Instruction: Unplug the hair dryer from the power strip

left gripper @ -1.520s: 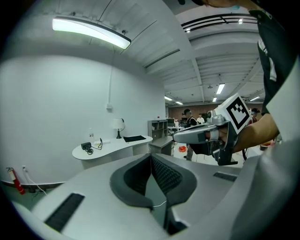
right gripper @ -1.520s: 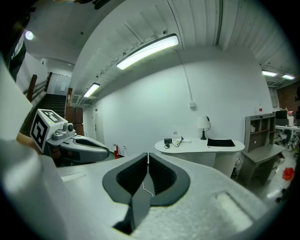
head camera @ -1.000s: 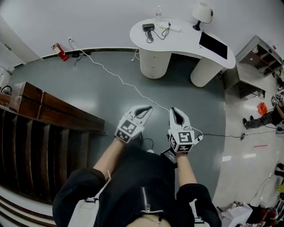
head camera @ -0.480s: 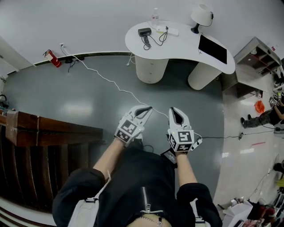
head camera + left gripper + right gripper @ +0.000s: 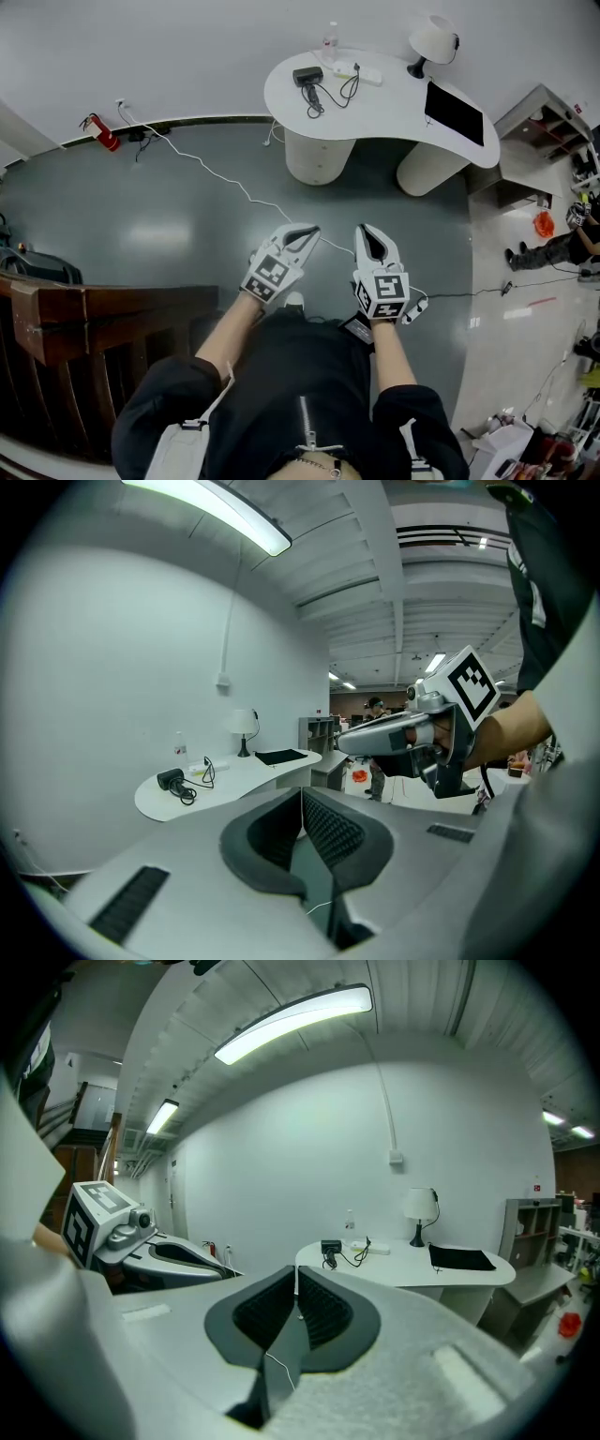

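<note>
A black hair dryer [image 5: 308, 77] lies on the white curved desk [image 5: 394, 108] far ahead, its dark cord [image 5: 348, 82] looping to a white power strip [image 5: 360, 73] beside it. The dryer [image 5: 171, 780] and the strip [image 5: 199, 770] show small in the left gripper view. In the right gripper view the dryer [image 5: 331, 1247] and the strip [image 5: 373, 1250] sit on the desk too. My left gripper [image 5: 310, 231] and right gripper [image 5: 367, 232] are held side by side in front of my body, far from the desk, both shut and empty.
A lamp [image 5: 431, 42], a bottle [image 5: 332, 38] and a black mat [image 5: 454, 109] also sit on the desk. A white cable [image 5: 216, 173] crosses the grey floor from a wall socket. A wooden railing [image 5: 94, 319] stands at my left. Shelves [image 5: 551, 127] and clutter stand at the right.
Both grippers stay shut and held alike while I walk forward. The desk has drawn a little nearer and the wooden railing has slid back on the left.
</note>
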Available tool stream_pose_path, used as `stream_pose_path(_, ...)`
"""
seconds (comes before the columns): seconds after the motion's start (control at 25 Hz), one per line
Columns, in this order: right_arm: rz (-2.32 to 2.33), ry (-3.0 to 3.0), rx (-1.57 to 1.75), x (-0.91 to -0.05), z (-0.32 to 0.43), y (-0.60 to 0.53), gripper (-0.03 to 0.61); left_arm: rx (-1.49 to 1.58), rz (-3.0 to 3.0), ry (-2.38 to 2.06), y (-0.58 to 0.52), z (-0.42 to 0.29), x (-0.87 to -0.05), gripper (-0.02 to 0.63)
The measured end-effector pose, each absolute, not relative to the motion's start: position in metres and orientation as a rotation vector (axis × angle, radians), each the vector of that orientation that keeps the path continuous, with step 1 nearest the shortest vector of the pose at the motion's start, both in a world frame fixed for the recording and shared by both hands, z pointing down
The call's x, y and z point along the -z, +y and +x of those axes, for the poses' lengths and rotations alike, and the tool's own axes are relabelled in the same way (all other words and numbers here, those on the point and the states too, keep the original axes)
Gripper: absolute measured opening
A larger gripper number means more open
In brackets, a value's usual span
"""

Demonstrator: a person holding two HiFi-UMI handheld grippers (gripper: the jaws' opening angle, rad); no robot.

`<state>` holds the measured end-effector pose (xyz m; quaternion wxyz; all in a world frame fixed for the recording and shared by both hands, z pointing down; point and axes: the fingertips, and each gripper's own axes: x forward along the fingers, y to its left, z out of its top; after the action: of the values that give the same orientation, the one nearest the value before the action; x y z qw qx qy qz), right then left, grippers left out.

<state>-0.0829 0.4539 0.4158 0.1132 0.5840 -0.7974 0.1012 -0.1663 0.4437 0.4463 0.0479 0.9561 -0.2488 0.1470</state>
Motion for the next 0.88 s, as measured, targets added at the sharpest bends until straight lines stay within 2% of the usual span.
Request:
stream_pose_path(0.44,1.714,-2.312,-0.322,-0.426,-0.087,0.417,0.006,-0.452,2.887,-0.761,0.403,-0.178,-0.459,0.014)
stream_pose_path(0.88,1.705,-2.345,-0.323,-0.432,-0.056,0.350,0.006,-0.478,2.885,-0.775,0.342,-0.144,-0.465,0.014)
